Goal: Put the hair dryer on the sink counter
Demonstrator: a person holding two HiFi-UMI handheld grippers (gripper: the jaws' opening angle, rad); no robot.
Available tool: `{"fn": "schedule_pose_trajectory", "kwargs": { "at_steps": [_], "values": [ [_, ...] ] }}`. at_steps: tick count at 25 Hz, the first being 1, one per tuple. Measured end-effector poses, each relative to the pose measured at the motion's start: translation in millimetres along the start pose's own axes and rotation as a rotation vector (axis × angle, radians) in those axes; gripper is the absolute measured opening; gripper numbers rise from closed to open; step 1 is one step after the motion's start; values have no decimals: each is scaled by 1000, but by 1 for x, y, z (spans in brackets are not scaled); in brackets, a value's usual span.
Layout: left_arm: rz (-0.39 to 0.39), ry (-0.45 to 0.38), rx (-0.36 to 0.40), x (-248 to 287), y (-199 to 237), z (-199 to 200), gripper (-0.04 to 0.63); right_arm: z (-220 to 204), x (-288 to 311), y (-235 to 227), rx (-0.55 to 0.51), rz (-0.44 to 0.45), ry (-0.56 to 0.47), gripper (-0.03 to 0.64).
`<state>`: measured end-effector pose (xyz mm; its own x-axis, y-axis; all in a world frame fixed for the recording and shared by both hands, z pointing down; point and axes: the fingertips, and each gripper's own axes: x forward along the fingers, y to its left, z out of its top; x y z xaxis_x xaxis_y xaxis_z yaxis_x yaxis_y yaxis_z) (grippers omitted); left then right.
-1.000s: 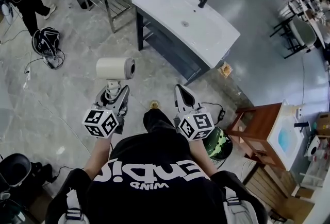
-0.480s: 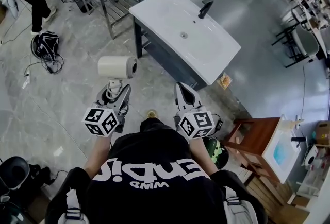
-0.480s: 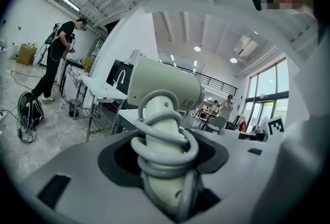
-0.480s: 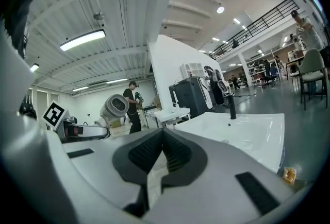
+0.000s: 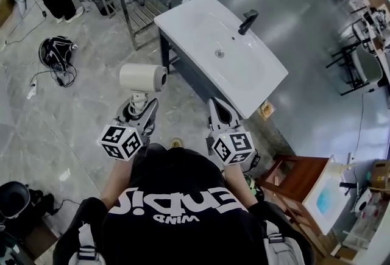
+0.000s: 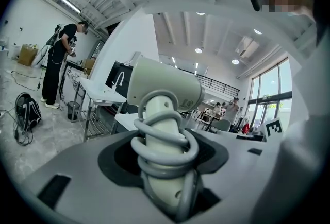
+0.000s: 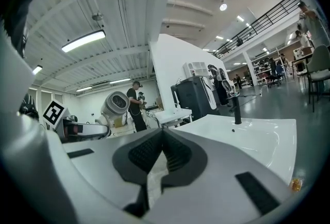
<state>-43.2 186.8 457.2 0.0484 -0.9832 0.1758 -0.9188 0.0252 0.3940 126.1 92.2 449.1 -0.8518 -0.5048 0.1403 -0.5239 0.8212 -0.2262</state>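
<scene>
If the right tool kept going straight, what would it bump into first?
Probably the near edge of the sink counter, just ahead of the right tool; depth is hard to judge.

Big workshop hall: freestanding sink counter [image 5: 194, 21], ribbed ceiling [image 7: 129, 17], mezzanine railing [image 7: 260, 21].

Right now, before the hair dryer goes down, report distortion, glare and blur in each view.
Head view: sharp, evenly lit, fisheye bending at the edges, soft sheen on the sink counter. Left gripper view: heavy wide-angle bulge, the hair dryer looms large yet in focus, corners vignetted black. Right gripper view: same bulge, the ceiling lamp blows out white.
</scene>
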Motion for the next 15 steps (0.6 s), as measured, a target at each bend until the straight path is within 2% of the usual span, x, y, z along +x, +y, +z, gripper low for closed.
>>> {"fn": "schedule_pose_trajectory", "kwargs": {
  "at_steps": [15],
  "values": [
    [21,1,22,37,18,15,259,4,44,-19,12,24,11,14]
  ]
}}
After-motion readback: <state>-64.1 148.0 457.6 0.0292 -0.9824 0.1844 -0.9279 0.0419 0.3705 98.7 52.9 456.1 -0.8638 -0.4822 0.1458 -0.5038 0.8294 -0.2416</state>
